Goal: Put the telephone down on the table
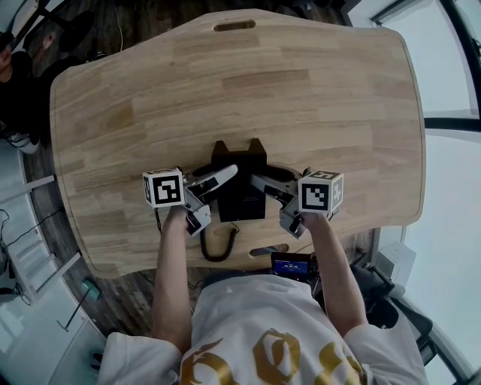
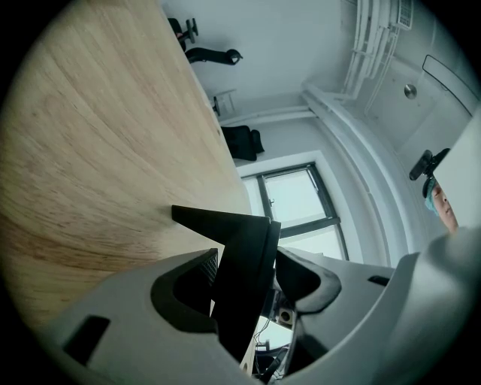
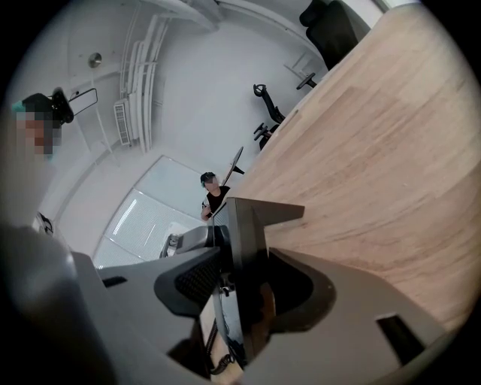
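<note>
The black telephone (image 1: pixel 240 192) is low over the wooden table (image 1: pixel 301 90) near its front edge. I cannot tell whether its underside rests on the wood. Its coiled cord (image 1: pixel 218 248) hangs over that edge. My left gripper (image 1: pixel 225 177) holds the phone's left side. In the left gripper view the dark slab (image 2: pixel 225 225) sits edge-on with both pads of the gripper (image 2: pixel 248 259) against it. My right gripper (image 1: pixel 263 183) is at the phone's right side. In the right gripper view the phone's edge (image 3: pixel 252 218) stands between the gripper's (image 3: pixel 244 256) jaws, which do not press on it.
The table top (image 2: pixel 98 150) (image 3: pixel 391 150) stretches away beyond the phone, with a handle slot (image 1: pixel 234 25) at its far edge. A person (image 3: pixel 213 192) stands across the room. Office chairs (image 3: pixel 331 22) stand past the table's far side. A small lit screen (image 1: pixel 291 265) sits at my waist.
</note>
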Action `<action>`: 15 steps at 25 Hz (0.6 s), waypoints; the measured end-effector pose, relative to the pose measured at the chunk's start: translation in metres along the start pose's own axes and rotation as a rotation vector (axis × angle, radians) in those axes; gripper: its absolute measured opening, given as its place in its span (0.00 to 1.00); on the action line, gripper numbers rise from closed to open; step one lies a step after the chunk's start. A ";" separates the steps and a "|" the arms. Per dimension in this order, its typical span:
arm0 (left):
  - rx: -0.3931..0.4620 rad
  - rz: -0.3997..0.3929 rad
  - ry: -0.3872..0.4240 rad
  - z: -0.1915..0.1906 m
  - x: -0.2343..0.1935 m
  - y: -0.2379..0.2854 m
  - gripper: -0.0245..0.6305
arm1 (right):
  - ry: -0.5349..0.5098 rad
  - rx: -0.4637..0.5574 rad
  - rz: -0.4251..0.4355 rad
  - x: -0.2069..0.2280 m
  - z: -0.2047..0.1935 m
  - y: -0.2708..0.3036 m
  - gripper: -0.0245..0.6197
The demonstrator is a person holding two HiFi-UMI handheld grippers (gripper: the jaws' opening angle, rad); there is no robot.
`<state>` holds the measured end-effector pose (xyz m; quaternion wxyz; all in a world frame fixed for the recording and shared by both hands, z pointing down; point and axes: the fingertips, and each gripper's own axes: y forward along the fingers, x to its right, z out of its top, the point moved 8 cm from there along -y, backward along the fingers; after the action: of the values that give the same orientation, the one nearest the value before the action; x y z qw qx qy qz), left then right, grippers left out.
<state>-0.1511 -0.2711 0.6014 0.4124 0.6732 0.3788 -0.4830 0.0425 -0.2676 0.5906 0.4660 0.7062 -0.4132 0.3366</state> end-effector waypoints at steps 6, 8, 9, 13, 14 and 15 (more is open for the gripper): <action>0.011 0.009 -0.015 -0.001 -0.001 -0.001 0.38 | -0.012 -0.002 0.007 0.000 0.000 0.001 0.33; 0.018 0.026 -0.019 -0.001 -0.002 -0.002 0.41 | -0.029 0.017 -0.003 0.000 0.000 0.001 0.33; 0.025 0.038 -0.021 -0.002 -0.003 -0.002 0.43 | -0.033 0.027 -0.010 0.000 -0.001 0.001 0.33; 0.050 0.097 0.003 -0.004 0.000 -0.005 0.45 | -0.020 0.059 -0.041 -0.002 -0.005 -0.002 0.33; 0.055 0.120 0.016 -0.004 0.001 -0.006 0.46 | -0.015 0.066 -0.048 -0.003 -0.006 -0.003 0.33; 0.063 0.143 0.026 -0.004 0.003 -0.007 0.46 | -0.010 0.075 -0.056 -0.003 -0.007 -0.004 0.33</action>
<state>-0.1554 -0.2642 0.5981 0.4193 0.7173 0.3198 -0.4554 0.0441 -0.2589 0.5888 0.4464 0.7361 -0.3829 0.3352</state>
